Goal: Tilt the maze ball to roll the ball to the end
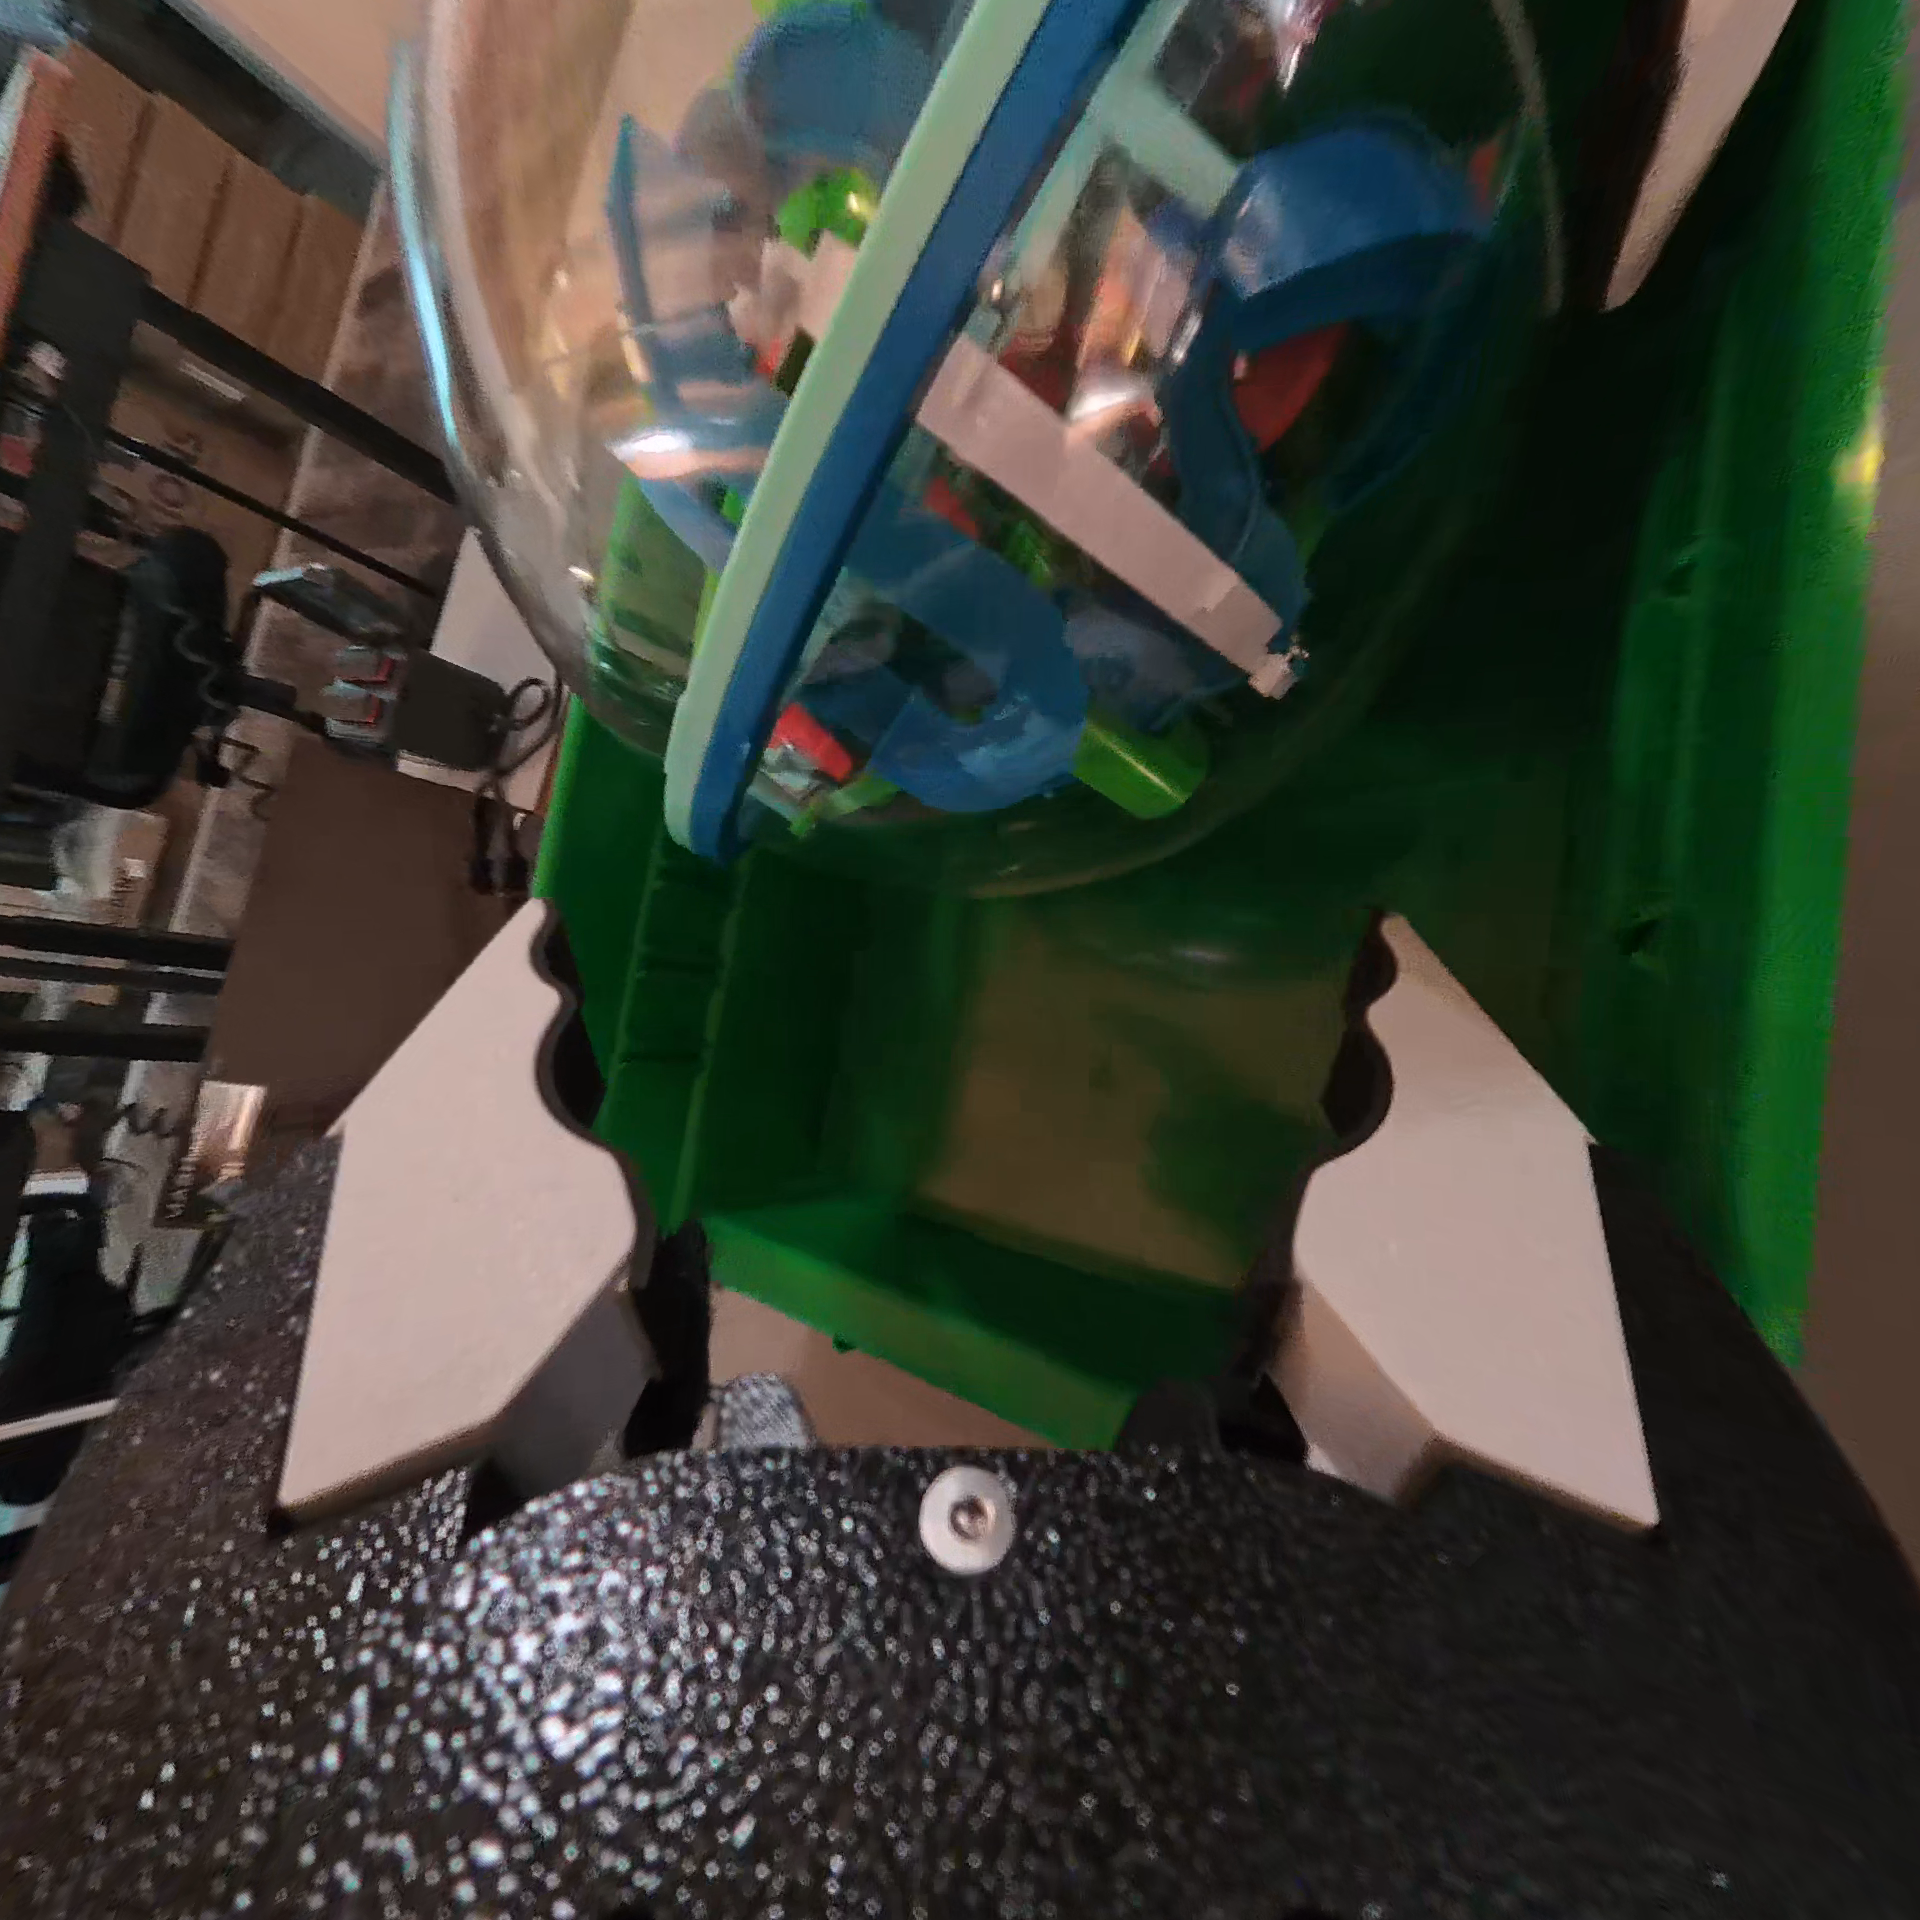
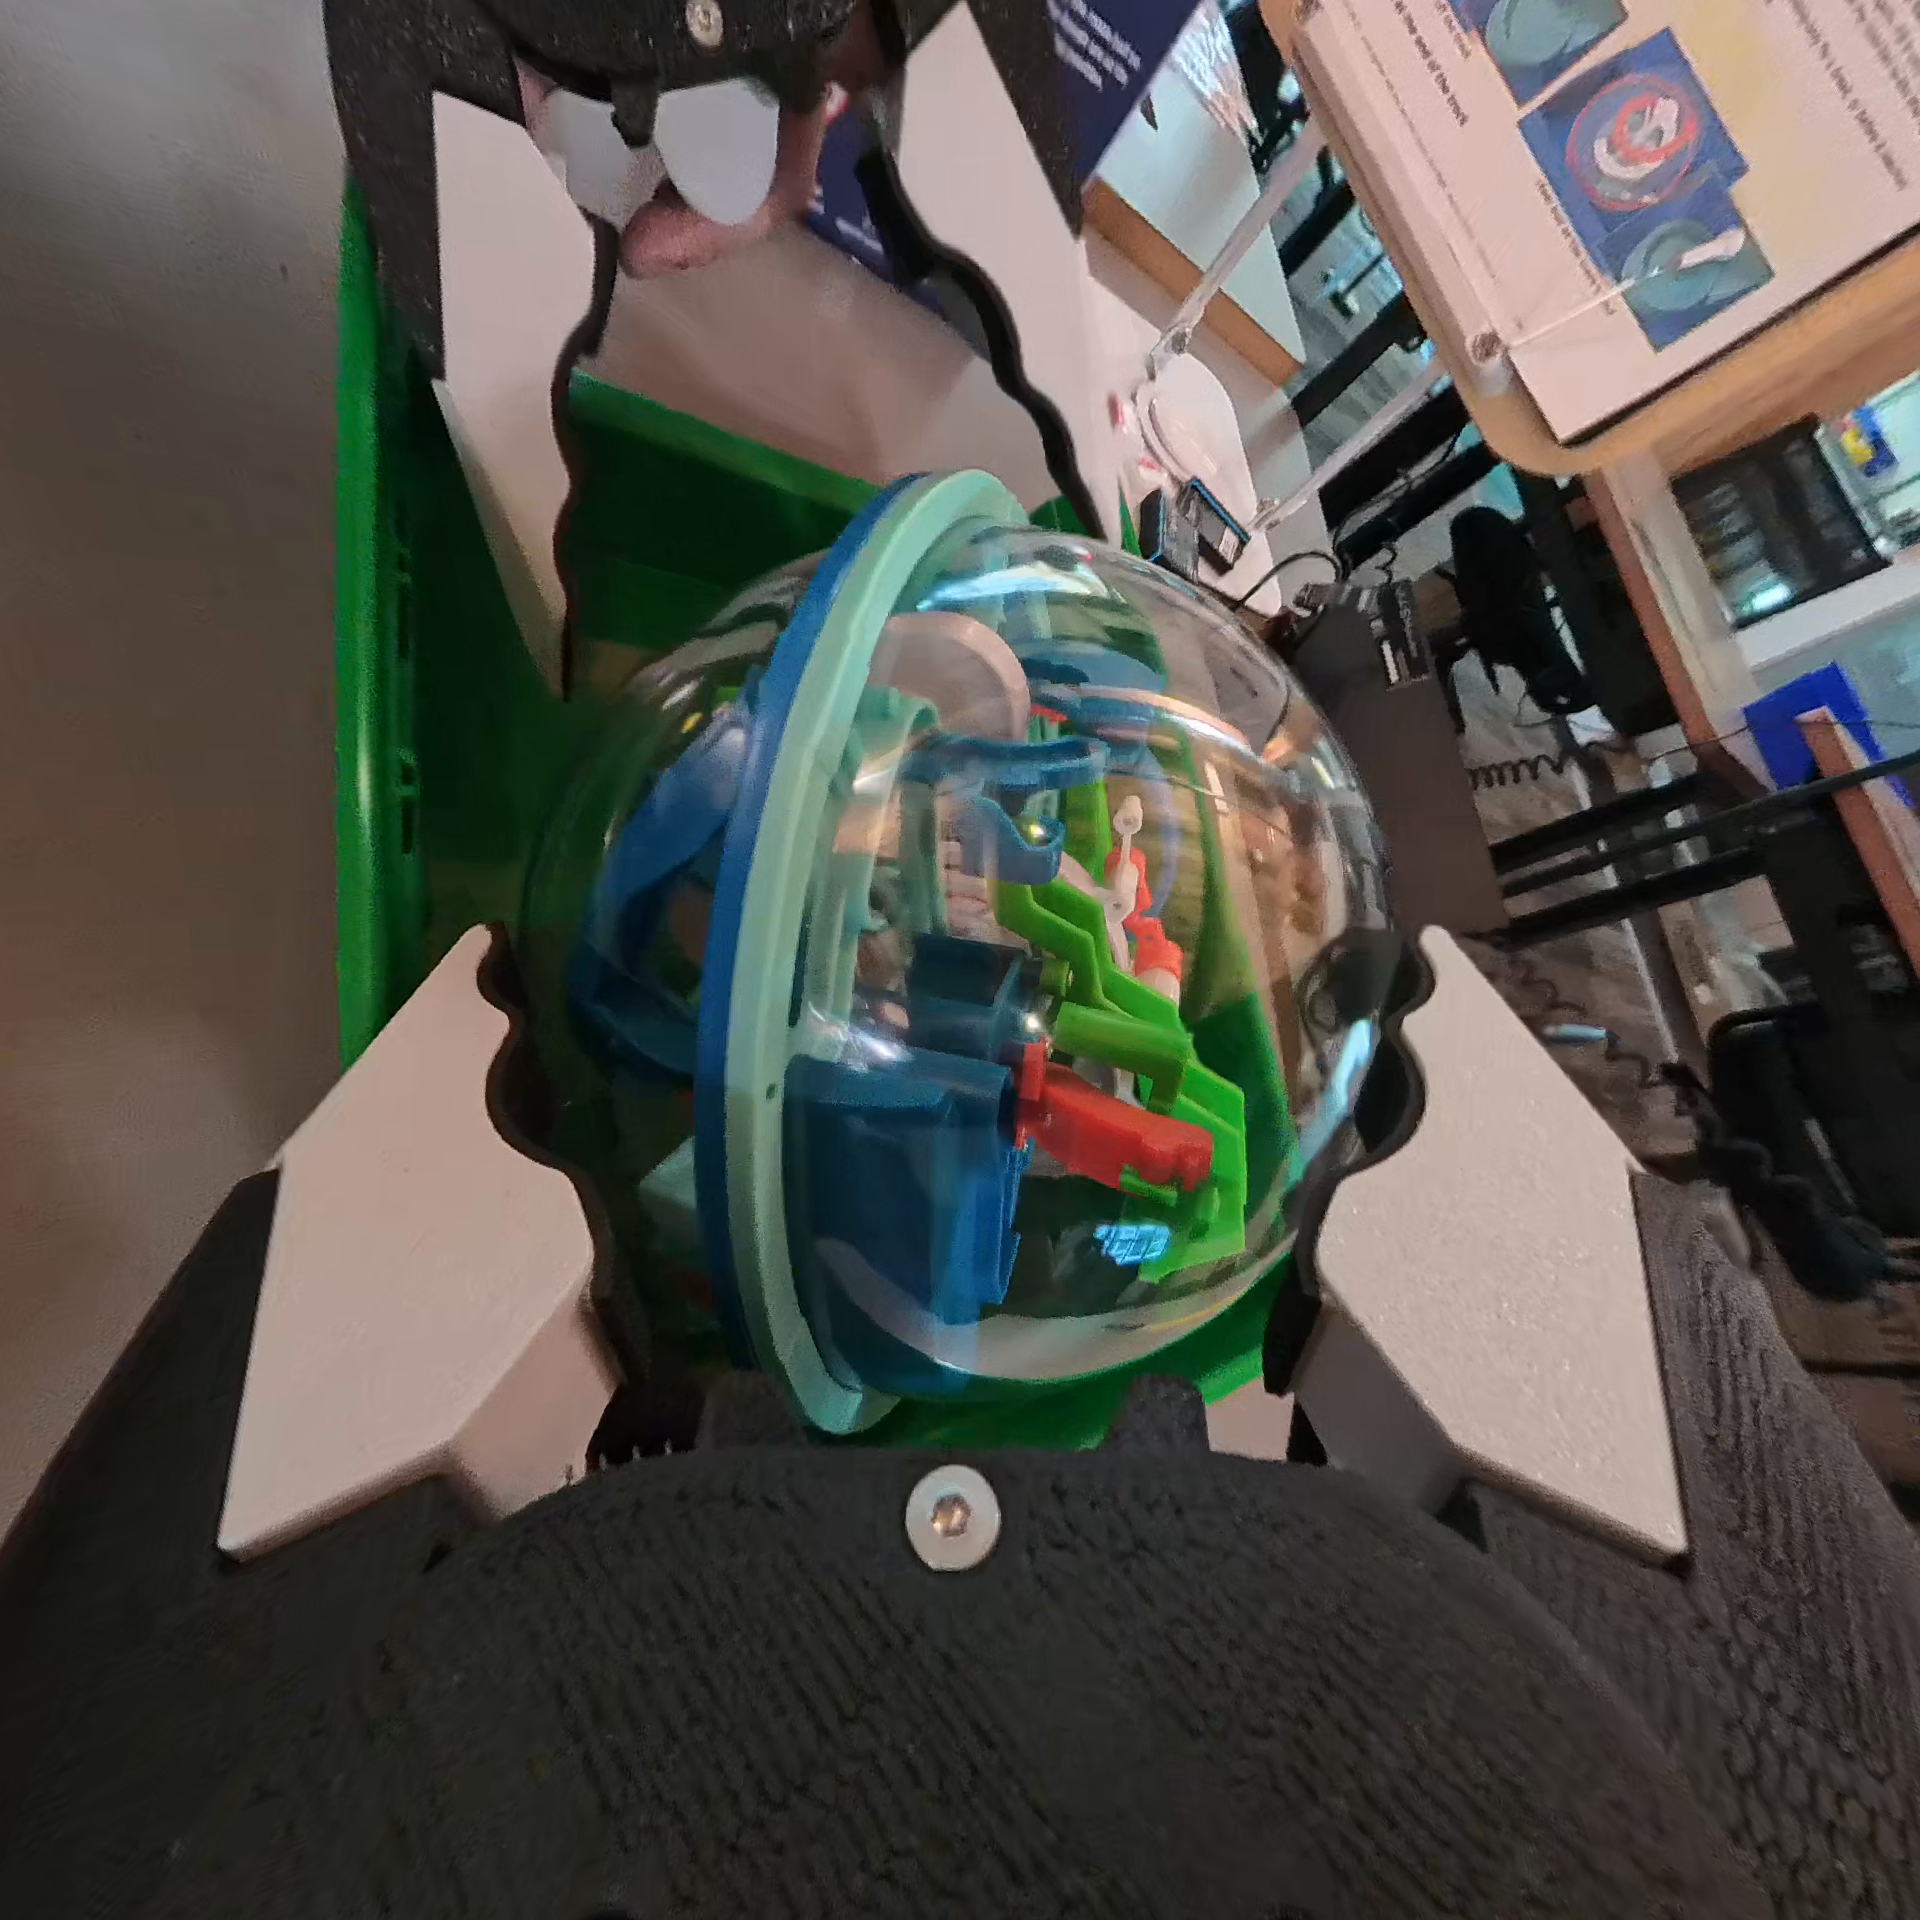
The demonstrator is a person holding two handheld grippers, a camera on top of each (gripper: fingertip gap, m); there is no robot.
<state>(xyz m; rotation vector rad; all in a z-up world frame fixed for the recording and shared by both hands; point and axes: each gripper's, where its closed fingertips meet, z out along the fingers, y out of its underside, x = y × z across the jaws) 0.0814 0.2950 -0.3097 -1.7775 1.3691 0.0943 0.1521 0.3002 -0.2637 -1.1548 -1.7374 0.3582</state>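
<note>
Gripping from opposite sides, both grippers have the maze ball (image 2: 966, 935) up off any worktop and tipped, its blue-and-pale-green equator ring (image 2: 769, 935) near upright. The right gripper (image 2: 956, 1049) is spread wide, its fingers (image 2: 499, 1049) against the clear shell; the left gripper (image 1: 966, 1029) is also wide, clamping the green holder (image 1: 935, 1122) beneath the sphere. Tilting looks under way, but I cannot find the small ball on the coloured tracks (image 2: 1122, 1060), so progress cannot be told.
</note>
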